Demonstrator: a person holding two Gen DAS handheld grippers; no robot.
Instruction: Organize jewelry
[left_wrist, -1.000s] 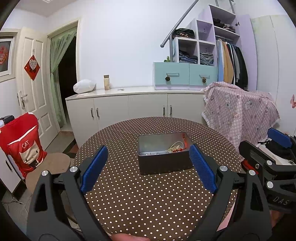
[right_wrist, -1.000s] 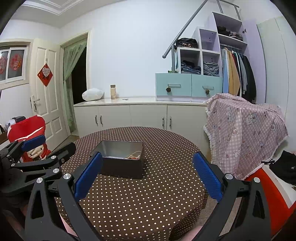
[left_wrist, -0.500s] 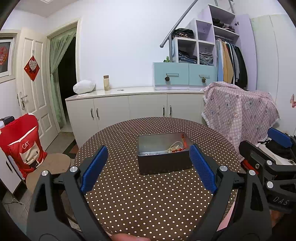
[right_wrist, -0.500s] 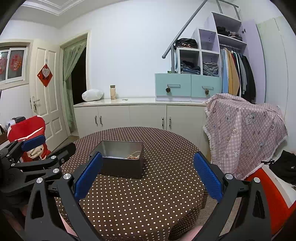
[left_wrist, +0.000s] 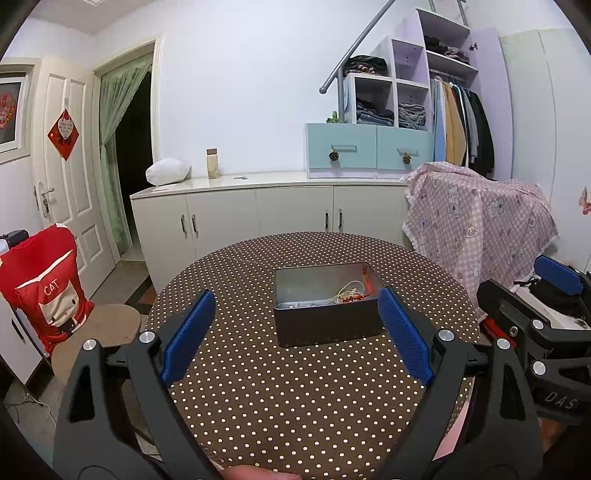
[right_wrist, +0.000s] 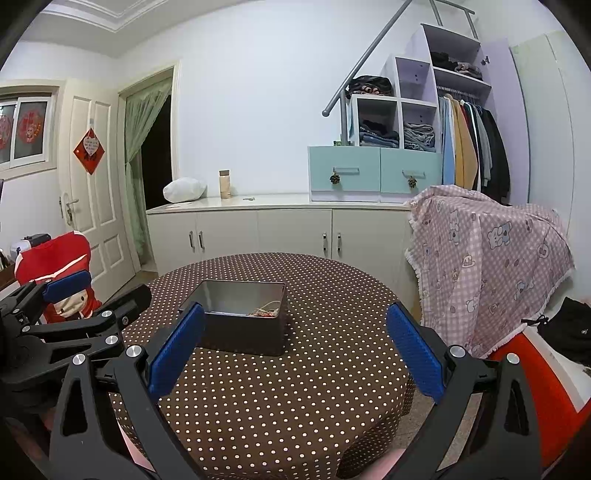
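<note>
Left tongs (left_wrist: 295, 328) spread wide, blue pads far apart, nothing between them, held above the near part of the table (left_wrist: 295, 406). Right tongs (right_wrist: 293, 343) also spread wide and empty, held over the table's near edge. Each pair shows in the other's view: right tongs at the far right of the left wrist view, left tongs at the far left of the right wrist view, both clear of the tin.

Tin (left_wrist: 327, 325): dark rectangular metal box, lid off, sits on the table beyond both tongs, roughly at the table's middle. In the left wrist view it lines up between the pads; in the right wrist view it sits behind the left pad. Neither pair touches it.

Jewelry (left_wrist: 351, 293): small tangle of pale cord and red bits lying inside the tin, in its right part toward the near wall. Single pieces too small to tell apart. Rest of the tin floor looks bare metal.

Table is round, covered in a brown cloth with white dots. Left of the table, a chair with a red cover (left_wrist: 44, 288) marked CAT. Right of the table, a pink checked cloth (left_wrist: 480, 221) draped over something. Behind the table, a white cabinet (left_wrist: 258, 218) along the wall, with a white bag (left_wrist: 168, 171) and a bottle (left_wrist: 212, 164) on top.
</note>
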